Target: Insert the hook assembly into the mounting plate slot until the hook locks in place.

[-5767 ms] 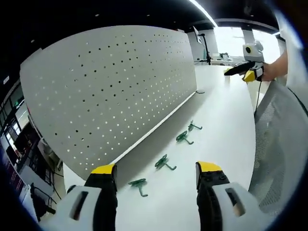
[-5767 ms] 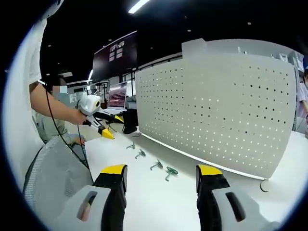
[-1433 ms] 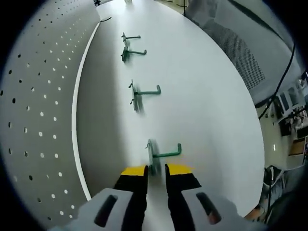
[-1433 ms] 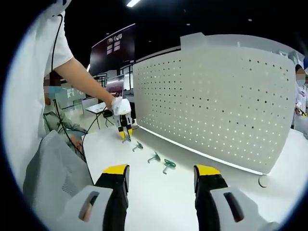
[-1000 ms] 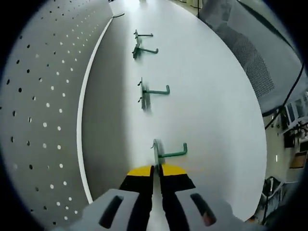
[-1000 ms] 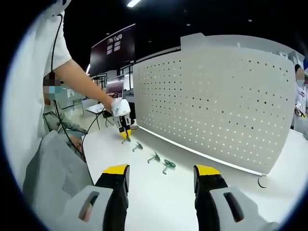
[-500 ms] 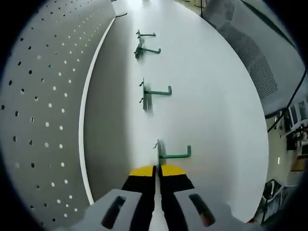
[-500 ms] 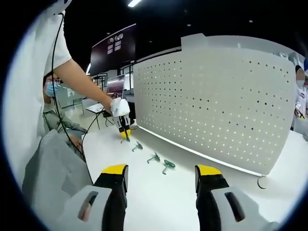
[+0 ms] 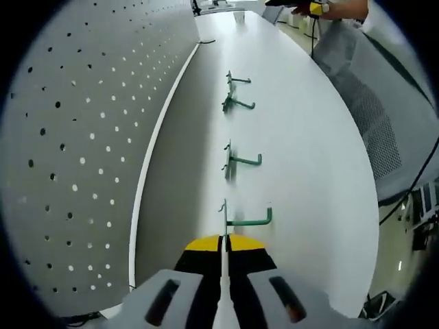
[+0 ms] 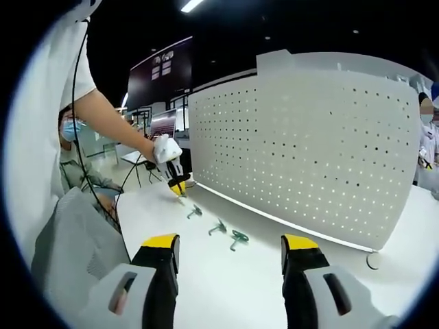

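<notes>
Left gripper view, L to R: white pegboard (image 9: 89,137) stands upright along the left edge of the white table (image 9: 315,178). Row of green hooks runs away from the cam beside the board's foot. Left gripper (image 9: 224,241), yellow tips, jaws pinched narrow on the backplate of the nearest hook (image 9: 241,219); its arm sticks out to the right. Can't tell if the hook is lifted or touching the table. Next hook (image 9: 236,161) lies loose further on, then third hook (image 9: 235,104) and fourth hook (image 9: 234,79) close together near the far end. Grey mesh chair back (image 9: 377,130) off the right edge of the table.

Right gripper view, L to R: person's sleeve and arm (image 10: 103,116) reach in from the left, the hand carrying the left gripper (image 10: 178,189) tip-down at the far end of the hook row. Loose hooks on the table (image 10: 226,274) between there and the cam. Right gripper (image 10: 232,248) low in front, jaws spread wide, holding nothing, well apart from the hooks. Pegboard (image 10: 309,144) upright on the right.
</notes>
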